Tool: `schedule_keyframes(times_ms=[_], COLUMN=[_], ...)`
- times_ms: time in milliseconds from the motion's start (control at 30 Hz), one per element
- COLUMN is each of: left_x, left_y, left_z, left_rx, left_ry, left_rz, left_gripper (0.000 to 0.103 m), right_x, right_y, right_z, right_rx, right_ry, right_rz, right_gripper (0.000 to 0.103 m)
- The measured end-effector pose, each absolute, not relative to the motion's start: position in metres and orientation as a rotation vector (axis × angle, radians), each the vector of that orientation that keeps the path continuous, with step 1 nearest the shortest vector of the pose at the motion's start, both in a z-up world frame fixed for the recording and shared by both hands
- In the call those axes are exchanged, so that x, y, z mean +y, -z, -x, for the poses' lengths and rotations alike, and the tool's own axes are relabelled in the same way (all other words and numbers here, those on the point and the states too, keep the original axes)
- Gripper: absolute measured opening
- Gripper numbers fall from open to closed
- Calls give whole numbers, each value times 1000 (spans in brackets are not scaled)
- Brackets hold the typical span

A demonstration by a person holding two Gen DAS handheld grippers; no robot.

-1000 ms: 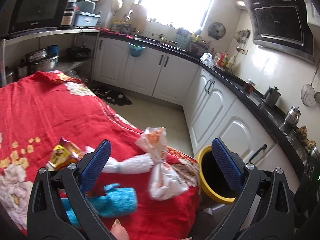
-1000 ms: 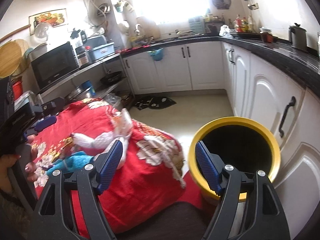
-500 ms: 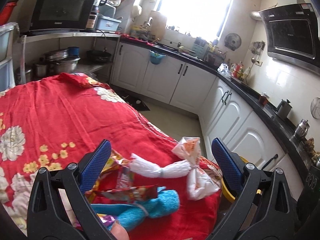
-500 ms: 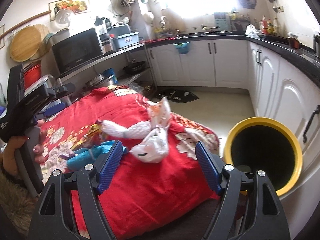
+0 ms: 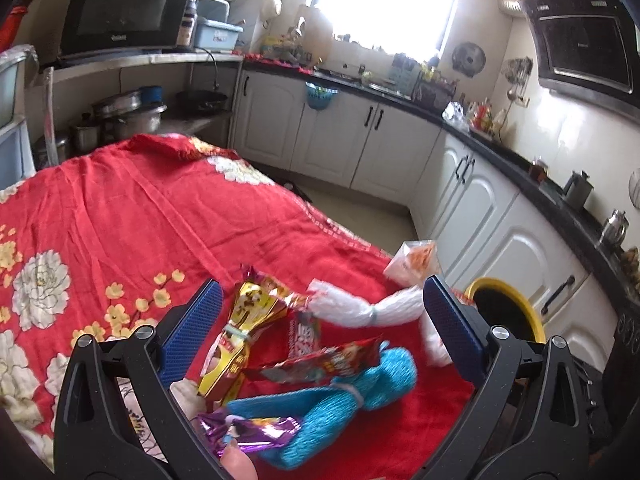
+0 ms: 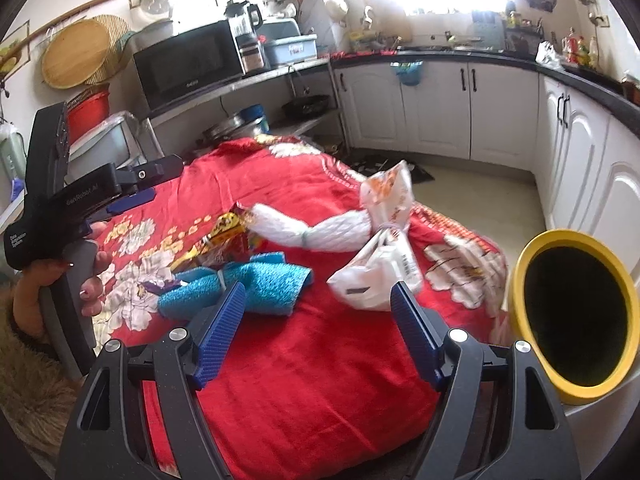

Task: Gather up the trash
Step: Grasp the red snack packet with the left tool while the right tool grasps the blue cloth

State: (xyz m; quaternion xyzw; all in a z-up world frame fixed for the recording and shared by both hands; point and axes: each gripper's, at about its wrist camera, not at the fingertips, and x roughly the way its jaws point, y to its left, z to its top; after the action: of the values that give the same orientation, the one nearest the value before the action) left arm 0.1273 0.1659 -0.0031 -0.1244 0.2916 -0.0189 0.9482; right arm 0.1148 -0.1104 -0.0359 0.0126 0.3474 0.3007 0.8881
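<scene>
On the red flowered cloth (image 5: 132, 216) lies a heap of trash: a gold snack wrapper (image 5: 244, 328), a red wrapper (image 5: 320, 364), a purple wrapper (image 5: 248, 432), a tied white roll (image 5: 360, 310), a tied blue cloth roll (image 5: 340, 404) and a white plastic bag (image 6: 384, 252). My left gripper (image 5: 320, 312) is open and empty, hovering over the wrappers. My right gripper (image 6: 320, 308) is open and empty, just in front of the blue roll (image 6: 256, 288) and the bag. A yellow-rimmed bin (image 6: 576, 312) stands at the table's right end.
White cabinets with a black counter (image 5: 500, 160) run along the far and right walls. A microwave (image 5: 124, 16) sits on a shelf at the back left, pots below it. The left gripper's body and hand (image 6: 60, 216) show at the left of the right wrist view.
Both grippers swung left, away from the bin and toward the trash heap. More wrappers have come into the left view. Both stay open.
</scene>
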Motion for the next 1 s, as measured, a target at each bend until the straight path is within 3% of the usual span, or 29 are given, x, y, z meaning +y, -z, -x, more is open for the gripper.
schedule_keyframes(times_ms=[200, 367, 667, 733, 833, 1000], left_x=[177, 184, 169, 164, 156, 148], left_y=[22, 36, 50, 52, 57, 68], left_z=[-135, -140, -150, -153, -159, -168], left_rx=[672, 732, 807, 824, 853, 911], left_ry=[111, 168, 318, 354, 405, 427], left_rz=[228, 228, 137, 121, 95, 68], left_gripper=[91, 76, 74, 74, 74, 64], right_x=[-90, -75, -52, -50, -49, -49], right_y=[49, 61, 87, 91, 97, 99], right_z=[-122, -131, -154, -157, -159, -154], right_rx=[772, 814, 889, 906, 936, 944], right_ry=[-685, -724, -765, -778, -811, -837], right_rz=[-27, -27, -42, -51, -65, -53], right_gripper=[72, 69, 67, 62, 46, 27])
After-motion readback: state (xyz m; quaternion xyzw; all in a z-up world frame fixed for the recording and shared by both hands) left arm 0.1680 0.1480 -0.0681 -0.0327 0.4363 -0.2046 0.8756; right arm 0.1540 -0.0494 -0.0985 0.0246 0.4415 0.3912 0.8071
